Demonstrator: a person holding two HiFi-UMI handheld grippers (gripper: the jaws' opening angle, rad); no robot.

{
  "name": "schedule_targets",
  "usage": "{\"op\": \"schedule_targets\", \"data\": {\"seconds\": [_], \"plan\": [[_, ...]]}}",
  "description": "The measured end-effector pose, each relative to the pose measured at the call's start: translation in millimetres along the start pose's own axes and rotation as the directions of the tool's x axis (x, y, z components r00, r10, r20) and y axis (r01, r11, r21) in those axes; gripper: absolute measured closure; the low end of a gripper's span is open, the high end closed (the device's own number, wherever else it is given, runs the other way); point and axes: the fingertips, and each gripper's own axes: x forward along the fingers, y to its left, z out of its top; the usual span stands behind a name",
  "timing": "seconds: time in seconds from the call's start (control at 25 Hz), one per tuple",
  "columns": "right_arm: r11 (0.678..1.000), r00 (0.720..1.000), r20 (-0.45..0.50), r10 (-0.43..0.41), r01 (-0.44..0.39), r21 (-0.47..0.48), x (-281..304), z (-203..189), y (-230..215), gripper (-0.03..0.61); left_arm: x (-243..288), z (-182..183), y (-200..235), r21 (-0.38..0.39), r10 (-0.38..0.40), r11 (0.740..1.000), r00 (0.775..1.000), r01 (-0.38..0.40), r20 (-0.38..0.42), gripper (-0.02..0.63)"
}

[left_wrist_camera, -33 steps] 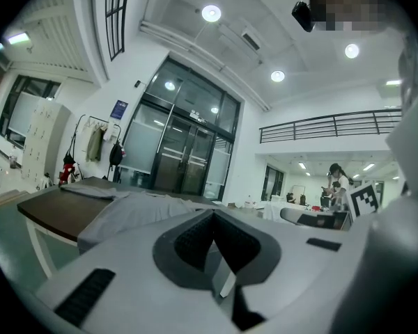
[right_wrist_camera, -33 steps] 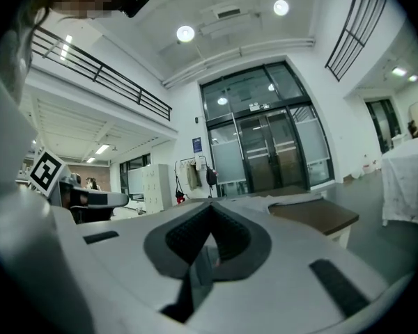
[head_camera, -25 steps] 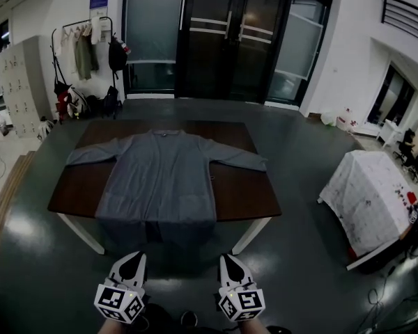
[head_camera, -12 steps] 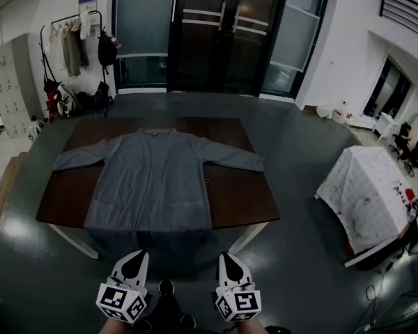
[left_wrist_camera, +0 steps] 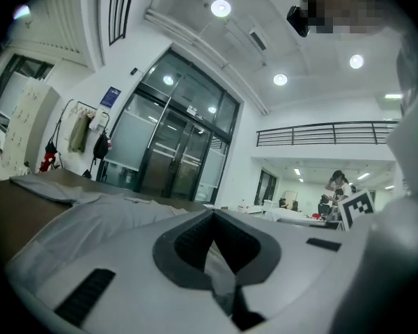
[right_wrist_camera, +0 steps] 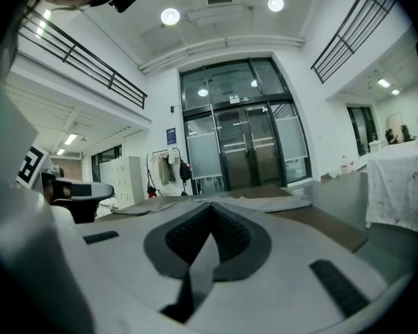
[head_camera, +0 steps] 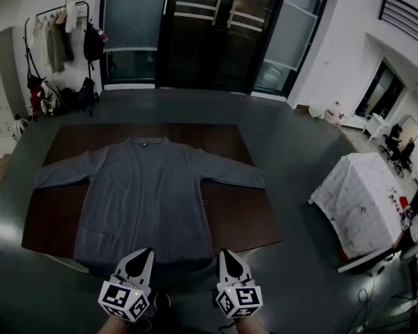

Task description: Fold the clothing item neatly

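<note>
A long dark-brown rectangular table [head_camera: 240, 218] fills the middle of the head view. On it lies the grey long-sleeved garment [head_camera: 150, 200], spread flat and face up, collar toward the far edge, both sleeves stretched out to the sides, hem at the near edge (whether it droops over that edge is hard to tell). No fold shows in it, so the task looks to be at its very start.

The left gripper [head_camera: 143, 255] and the right gripper [head_camera: 228, 256] are held side by side, level and pointing at the table, just short of the hem. Each has its jaws pressed together with nothing between them; each gripper view shows only closed pads with the cloth lying beyond.

The step in hand seems to be getting into reach. The next move probably calls for spreading the jaws and choosing where to pinch, most likely a sleeve or a side edge, thin cloth lying flat on wood, so one layer must be lifted cleanly.

Around: the glossy grey-green floor [head_camera: 299, 138], tall dark glass doors [head_camera: 209, 40], a smaller table under a spotted white cloth [head_camera: 359, 200] well to the right, and a coat rack with hung clothes [head_camera: 56, 44] at the far left. Nothing stands between the grippers and the garment.
</note>
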Motion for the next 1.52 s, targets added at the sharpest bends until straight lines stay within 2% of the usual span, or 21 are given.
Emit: {"op": "schedule_targets", "data": {"seconds": [0.2, 0.48, 0.8, 1.08, 1.52], "plan": [[1.000, 0.999, -0.029, -0.031, 0.031, -0.007, 44, -2, -3, 0.591, 32, 6, 29, -0.013, -0.036, 0.999, 0.999, 0.036, -0.001, 0.606], [0.995, 0.995, -0.034, -0.096, 0.097, 0.021, 81, 0, -17, 0.591, 65, 7, 54, -0.005, -0.076, 0.997, 0.996, 0.076, -0.045, 0.606], [0.994, 0.994, -0.051, -0.098, 0.100, 0.039, 106, -1, -47, 0.591, 98, 14, 57, -0.025, -0.052, 0.998, 0.998, 0.051, -0.043, 0.606], [0.998, 0.997, -0.055, -0.048, 0.050, 0.037, 143, 14, -107, 0.591, 157, 14, 32, 0.005, -0.011, 1.000, 0.999, 0.011, -0.041, 0.606], [0.997, 0.997, -0.050, -0.056, 0.059, 0.050, 198, 40, -255, 0.591, 269, 11, -19, 0.021, 0.061, 0.998, 0.998, -0.061, -0.035, 0.606]]}}
